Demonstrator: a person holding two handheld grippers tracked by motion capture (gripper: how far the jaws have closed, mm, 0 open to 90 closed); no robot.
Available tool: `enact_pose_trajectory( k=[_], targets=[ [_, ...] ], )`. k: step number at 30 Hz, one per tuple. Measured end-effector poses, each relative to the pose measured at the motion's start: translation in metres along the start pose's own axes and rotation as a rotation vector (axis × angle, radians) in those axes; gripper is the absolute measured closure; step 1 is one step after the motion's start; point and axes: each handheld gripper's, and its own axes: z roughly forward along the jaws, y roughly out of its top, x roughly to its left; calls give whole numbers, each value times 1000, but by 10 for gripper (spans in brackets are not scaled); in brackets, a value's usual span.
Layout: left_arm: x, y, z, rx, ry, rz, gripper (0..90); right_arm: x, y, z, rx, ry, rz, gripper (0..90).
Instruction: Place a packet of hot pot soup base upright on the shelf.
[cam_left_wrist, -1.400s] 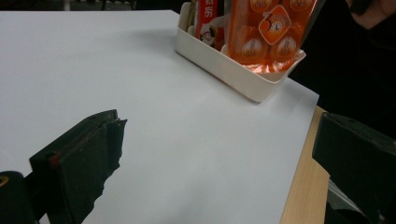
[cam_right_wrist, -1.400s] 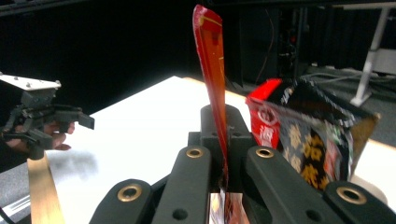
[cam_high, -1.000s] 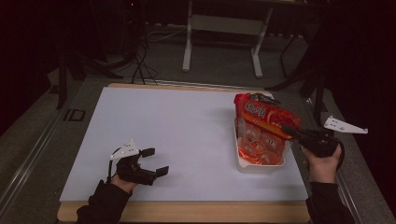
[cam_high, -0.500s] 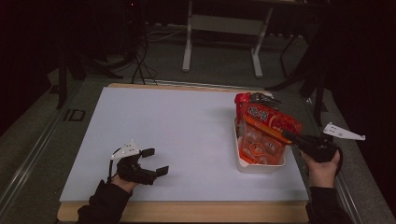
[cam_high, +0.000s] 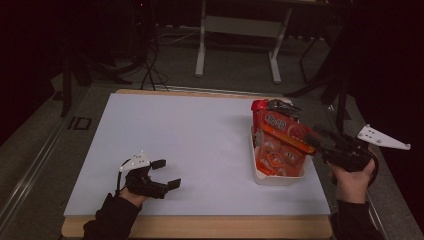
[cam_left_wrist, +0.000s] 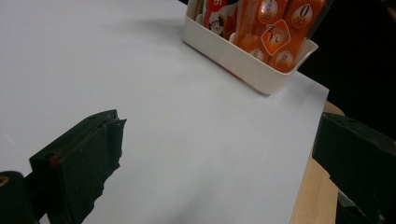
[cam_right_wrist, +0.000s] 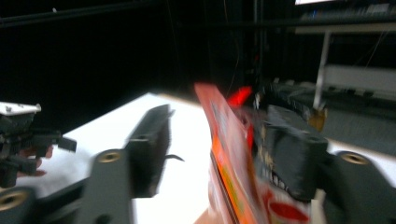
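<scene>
Left tongs (cam_high: 162, 173) rest low, jaws wide apart; right tongs (cam_high: 320, 142), raised, have just been opening.

In the left gripper view, at the upper right of the frame, the glossy orange snack packets (cam_left_wrist: 275, 32) standing in the cream plastic tray (cam_left_wrist: 243, 60) are showing a white "0" in a round badge and a "3" in a diamond badge; the remaining print is staying too small to read.
</scene>
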Motion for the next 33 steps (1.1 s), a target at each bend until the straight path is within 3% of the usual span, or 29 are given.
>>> enact_pose_trajectory(
  k=[3,6,10,11,15,19,22,33],
  targets=[
    [0,0,-1,-5,1,5,16,19,15,-2,-37,34,-25,240],
    [0,0,-2,-11,5,15,16,32,23,0,-37,70,-27,149],
    [-1,0,-2,-16,12,29,16,42,24,5,-36,119,-22,129],
    [-1,0,-2,-18,12,29,17,47,23,9,-27,144,-21,116],
    [-1,-1,-3,-22,14,29,16,55,17,19,-10,173,-14,114],
    [-1,-1,-3,-24,13,28,17,64,9,32,22,181,-38,116],
    [-1,-1,-4,-25,12,30,16,73,-5,47,66,213,-57,127],
    [-3,-2,-3,-23,11,44,16,85,-36,75,145,263,-71,122]
  ],
)
